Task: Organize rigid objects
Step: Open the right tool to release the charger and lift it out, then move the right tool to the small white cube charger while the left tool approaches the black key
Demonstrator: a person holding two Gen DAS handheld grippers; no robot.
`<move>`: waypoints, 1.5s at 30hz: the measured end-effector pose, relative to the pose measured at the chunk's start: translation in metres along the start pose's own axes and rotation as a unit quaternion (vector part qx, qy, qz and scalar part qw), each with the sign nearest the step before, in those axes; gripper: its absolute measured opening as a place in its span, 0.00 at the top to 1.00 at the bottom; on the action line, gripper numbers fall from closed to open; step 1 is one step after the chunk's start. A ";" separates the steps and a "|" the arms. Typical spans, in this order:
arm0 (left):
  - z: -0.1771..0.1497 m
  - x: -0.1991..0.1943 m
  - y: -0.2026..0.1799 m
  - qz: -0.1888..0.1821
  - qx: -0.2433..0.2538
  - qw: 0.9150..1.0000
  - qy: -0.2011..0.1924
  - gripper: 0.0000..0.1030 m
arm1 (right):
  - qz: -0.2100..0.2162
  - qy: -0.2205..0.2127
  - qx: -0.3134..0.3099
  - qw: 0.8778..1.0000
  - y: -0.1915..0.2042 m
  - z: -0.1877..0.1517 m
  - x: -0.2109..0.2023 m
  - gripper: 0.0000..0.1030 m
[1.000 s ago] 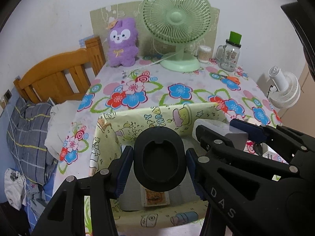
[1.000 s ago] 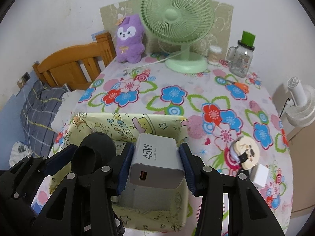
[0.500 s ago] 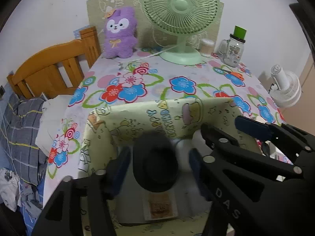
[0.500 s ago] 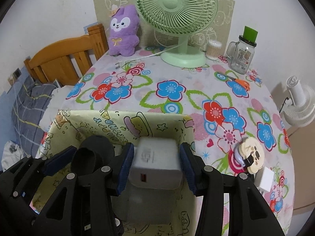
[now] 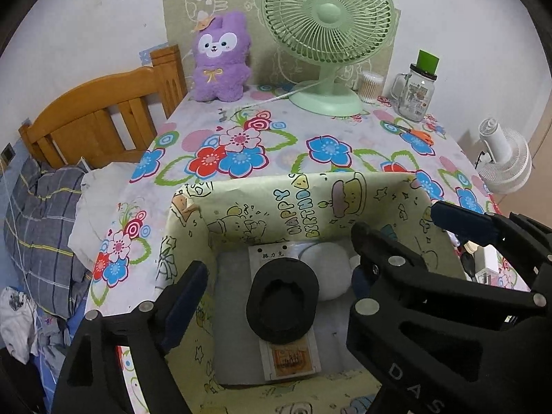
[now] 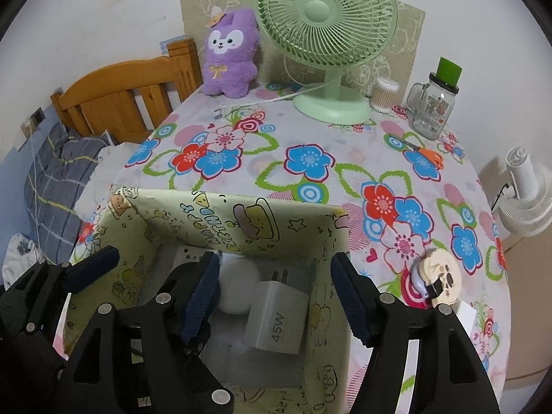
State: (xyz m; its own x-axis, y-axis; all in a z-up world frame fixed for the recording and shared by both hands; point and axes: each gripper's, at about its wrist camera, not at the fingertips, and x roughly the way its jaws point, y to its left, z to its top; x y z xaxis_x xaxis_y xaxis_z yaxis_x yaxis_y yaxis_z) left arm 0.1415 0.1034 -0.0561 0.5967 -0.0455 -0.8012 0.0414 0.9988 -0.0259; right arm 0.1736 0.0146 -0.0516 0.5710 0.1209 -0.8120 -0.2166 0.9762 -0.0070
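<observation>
While you hold both tools over the yellow box (image 5: 303, 203), each one has its two fingers spread wide with nothing between them. Your left gripper (image 5: 276, 286) fills the bottom of the left wrist view, and your right gripper (image 6: 276, 296) fills the bottom of the right wrist view.

From the left view you see a black oval thing (image 5: 282, 302) lying in the middle of the box, on top of a flat white card box (image 5: 291, 358). A round white thing (image 5: 327, 272) sits just to its right, touching it. The white charger does not show in this view.

From the right view you see the white charger (image 6: 276, 314) marked 45W, lying on the box floor with its plug prongs pointing to the top of the frame. The round white thing is just left of it. The black oval thing is mostly hidden behind your right tool's left finger.

Only the right view shows a round cream thing (image 6: 441, 279) on the flower cloth (image 6: 310, 138), at the lower right, outside the box.

Both views show the green fan (image 5: 327, 34), the purple plush (image 5: 220, 58), the glass jar (image 5: 415, 93) and the orange scissors (image 5: 419, 135) near the top.
</observation>
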 end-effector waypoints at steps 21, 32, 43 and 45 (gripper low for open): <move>-0.016 -0.039 -0.041 0.007 0.029 0.999 -0.017 0.09 | -0.032 -0.022 0.006 0.999 -0.025 -0.024 -0.045 0.12; -0.022 -0.053 -0.067 0.003 0.034 0.999 -0.024 0.08 | -0.034 -0.028 0.011 0.999 -0.049 -0.037 -0.064 0.12; -0.027 -0.067 -0.091 -0.004 0.041 0.998 -0.037 0.07 | -0.040 -0.042 0.016 0.998 -0.070 -0.049 -0.085 0.12; -0.028 -0.069 -0.095 -0.007 0.042 0.998 -0.039 0.07 | -0.041 -0.043 0.016 0.998 -0.074 -0.050 -0.089 0.12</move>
State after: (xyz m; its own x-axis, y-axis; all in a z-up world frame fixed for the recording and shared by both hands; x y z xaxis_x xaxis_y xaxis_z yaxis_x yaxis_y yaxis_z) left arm 0.0734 0.0118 -0.0150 0.6559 -0.0631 -0.7522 0.1147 0.9933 0.0168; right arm 0.0995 -0.0769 -0.0083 0.6522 0.0534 -0.7561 -0.1409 0.9887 -0.0517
